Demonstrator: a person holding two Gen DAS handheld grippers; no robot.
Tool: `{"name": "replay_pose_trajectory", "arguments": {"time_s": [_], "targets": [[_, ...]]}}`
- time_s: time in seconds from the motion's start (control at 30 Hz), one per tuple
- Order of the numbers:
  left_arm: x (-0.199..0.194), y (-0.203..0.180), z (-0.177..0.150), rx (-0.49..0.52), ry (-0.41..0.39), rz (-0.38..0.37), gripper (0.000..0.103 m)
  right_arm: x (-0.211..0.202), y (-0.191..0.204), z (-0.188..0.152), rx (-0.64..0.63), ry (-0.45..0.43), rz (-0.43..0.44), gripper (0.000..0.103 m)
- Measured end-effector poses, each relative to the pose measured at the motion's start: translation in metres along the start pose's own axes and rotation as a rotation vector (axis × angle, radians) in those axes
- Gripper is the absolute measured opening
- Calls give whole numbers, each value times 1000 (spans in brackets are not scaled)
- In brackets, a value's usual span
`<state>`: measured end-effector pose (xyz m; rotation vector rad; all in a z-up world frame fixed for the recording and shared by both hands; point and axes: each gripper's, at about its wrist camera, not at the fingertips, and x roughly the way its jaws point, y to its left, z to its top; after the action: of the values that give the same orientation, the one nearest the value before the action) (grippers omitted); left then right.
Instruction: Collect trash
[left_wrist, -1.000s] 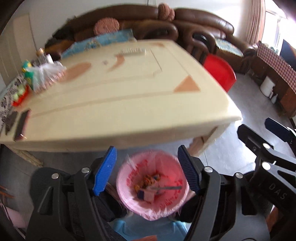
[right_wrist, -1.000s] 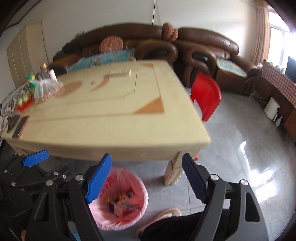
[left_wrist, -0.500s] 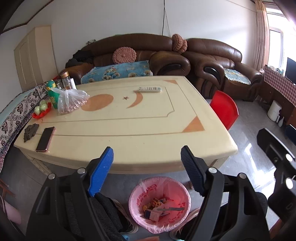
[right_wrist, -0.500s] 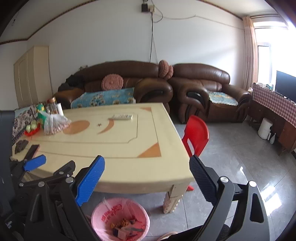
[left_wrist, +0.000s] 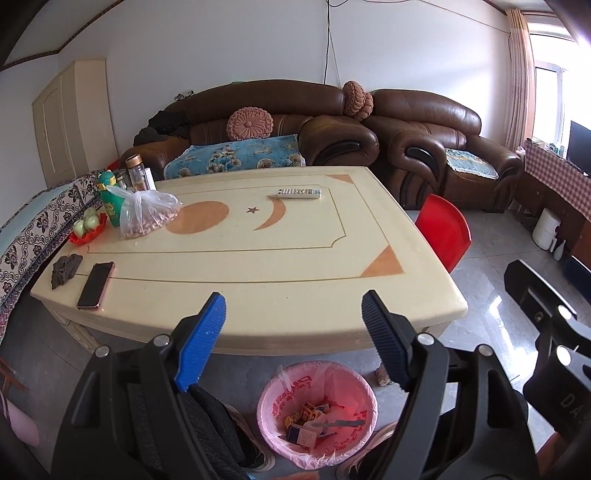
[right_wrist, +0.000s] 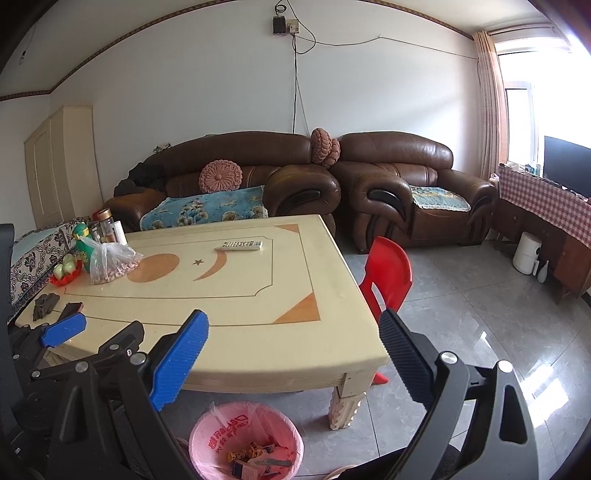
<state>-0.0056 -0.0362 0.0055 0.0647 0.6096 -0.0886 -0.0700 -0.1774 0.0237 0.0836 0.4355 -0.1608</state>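
Observation:
A bin with a pink liner (left_wrist: 273, 402) stands on the floor below the near edge of the table, also in the right wrist view as the pink bin (right_wrist: 207, 435). Wrappers and a small box (left_wrist: 317, 421) lie inside it. My left gripper (left_wrist: 293, 302) hangs open and empty above the bin, in front of the table edge. My right gripper (right_wrist: 293, 319) is open wide and empty, to the right of the left one and above the bin's right side.
The cream table (left_wrist: 295, 258) carries a remote (left_wrist: 298, 192), a phone (left_wrist: 95, 284), a dark lump (left_wrist: 65, 267), a clear bag of nuts (left_wrist: 144, 218), bottles and a red fruit dish. A red chair (left_wrist: 443, 232) stands at its right. Brown sofas line the back wall.
Both grippers have risen and tipped upward, so the bin dropped low in view and the whole table top appeared. Both pairs of jaws stand wider than before.

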Motion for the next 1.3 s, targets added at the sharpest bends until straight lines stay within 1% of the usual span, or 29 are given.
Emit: {"name": "replay_pose_trajectory", "arguments": {"time_s": [0.87, 1.2, 1.23, 1.27, 1.3], "targets": [[0, 0, 0, 1, 1, 4, 75, 0, 2, -4, -9, -5, -11, 91], [1, 0, 1, 2, 5, 8, 75, 3, 2, -4, -17, -2, -29, 91], [1, 0, 1, 3, 4, 10, 76, 4, 1, -4, -16, -1, -32, 91], [2, 0, 1, 3, 4, 17, 80, 4, 1, -5, -15, 0, -37, 91], [3, 0, 1, 3, 6, 23, 83, 5, 0, -5, -11, 3, -40, 91]]}}
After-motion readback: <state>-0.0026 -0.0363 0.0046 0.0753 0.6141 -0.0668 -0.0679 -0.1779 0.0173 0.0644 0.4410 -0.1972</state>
